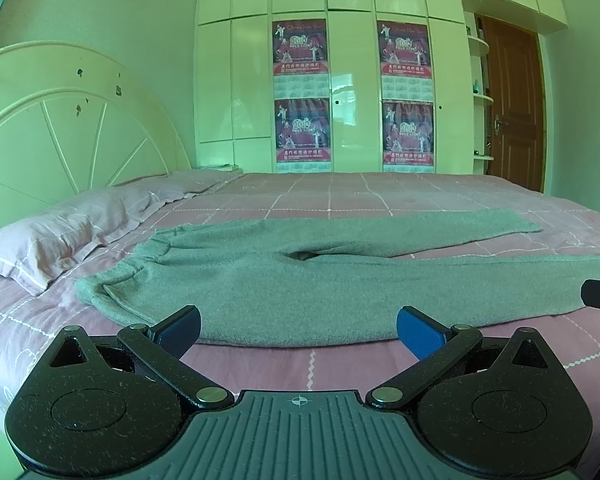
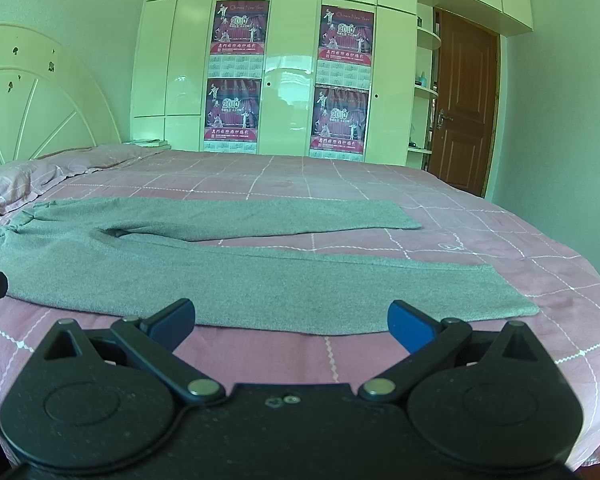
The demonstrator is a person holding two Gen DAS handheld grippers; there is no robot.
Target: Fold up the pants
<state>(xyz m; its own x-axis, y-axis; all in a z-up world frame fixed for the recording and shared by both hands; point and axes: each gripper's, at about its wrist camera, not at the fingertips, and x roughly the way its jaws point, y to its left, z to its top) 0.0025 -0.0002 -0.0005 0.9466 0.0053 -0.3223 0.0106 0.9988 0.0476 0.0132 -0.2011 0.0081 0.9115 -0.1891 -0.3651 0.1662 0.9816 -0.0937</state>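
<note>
I find grey knit pants point(image 1: 300, 280) spread flat, legs apart, on the pink checked bedsheet point(image 1: 340, 360). My left gripper point(image 1: 298, 330) and right gripper point(image 2: 290, 322) both stand released, nothing between their blue pads.

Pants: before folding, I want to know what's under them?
The pants lie flat on the pink checked bedspread. Anything beneath the fabric is hidden.
</note>
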